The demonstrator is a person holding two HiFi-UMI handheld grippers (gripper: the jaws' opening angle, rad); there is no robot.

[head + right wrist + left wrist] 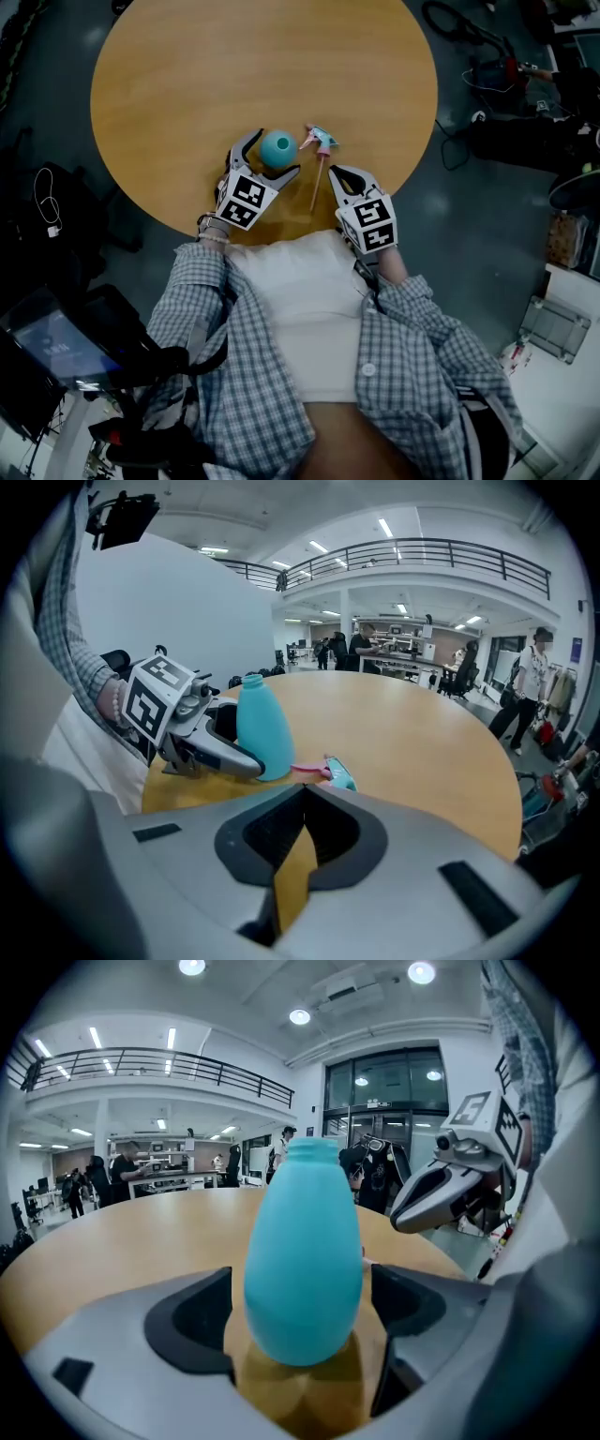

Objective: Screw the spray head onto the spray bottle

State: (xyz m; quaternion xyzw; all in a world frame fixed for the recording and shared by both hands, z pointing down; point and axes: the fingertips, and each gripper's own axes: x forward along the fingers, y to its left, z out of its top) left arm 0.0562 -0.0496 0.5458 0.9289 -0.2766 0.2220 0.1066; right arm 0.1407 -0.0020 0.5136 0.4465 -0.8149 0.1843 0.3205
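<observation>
Far left, off the round wooden table (187, 84): dark floor, cables, a screen at the bottom left corner of the head view.

Left gripper (274, 155) over the table's near edge, on a hand in a plaid sleeve (192, 291). Fingers spread wide, 1 on each side of the spray bottle (305, 1241). Narrow gaps on both sides in the left gripper view, so no pinch, pads not pressing.

Teal bottle upright on the tabletop close to the near edge, roughly mid-width, neck open, no head on it.

Just right of the bottle: spray head (320, 141) lying on its side on the table, apart from the bottle. Teal body, pink trigger part. Thin dip tube (317, 183) running from the head back toward the near edge.

Right of the tube: right gripper (302, 799), also over the near edge, pointing at the spray head. Fingers pressed together, tips meeting, nothing between them. Tips close to the tube in the head view; contact cannot be told.

Further right: plaid sleeve of the right arm, then floor with cables and dark gear off the table's right edge.

Background in both gripper views: large hall, balcony railing, ceiling lights, several people standing far off.
</observation>
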